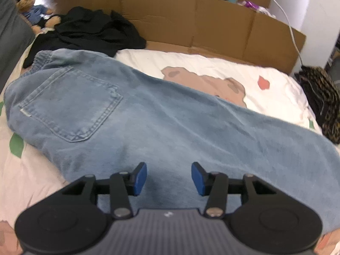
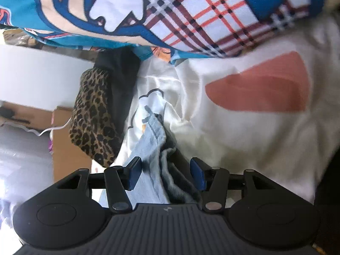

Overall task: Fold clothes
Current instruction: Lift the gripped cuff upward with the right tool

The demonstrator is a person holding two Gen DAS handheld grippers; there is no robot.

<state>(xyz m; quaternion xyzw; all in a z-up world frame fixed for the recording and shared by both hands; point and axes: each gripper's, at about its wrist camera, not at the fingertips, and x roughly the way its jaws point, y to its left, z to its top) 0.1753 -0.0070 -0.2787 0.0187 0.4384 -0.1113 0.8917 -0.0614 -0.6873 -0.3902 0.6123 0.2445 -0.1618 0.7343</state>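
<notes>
Left gripper (image 1: 169, 178) fingers wide above jeans (image 1: 148, 110), right gripper (image 2: 165, 174) fingers wide around jeans hem (image 2: 155, 131)

Your left gripper (image 1: 169, 178) and right gripper (image 2: 165, 173) were matte black, each had blue pads (image 1: 140, 178) on two fingers, silver screws at the linkage joints, ribbed grey body, round black side discs.

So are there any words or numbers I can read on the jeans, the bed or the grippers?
No readable words or numbers anywhere.
Jeans: small tag at the pocket edge, too small to read.
Left gripper and right gripper: each body shows a tiny white mark, a logo, not letters.
Bedsheet: pictures only.
</notes>
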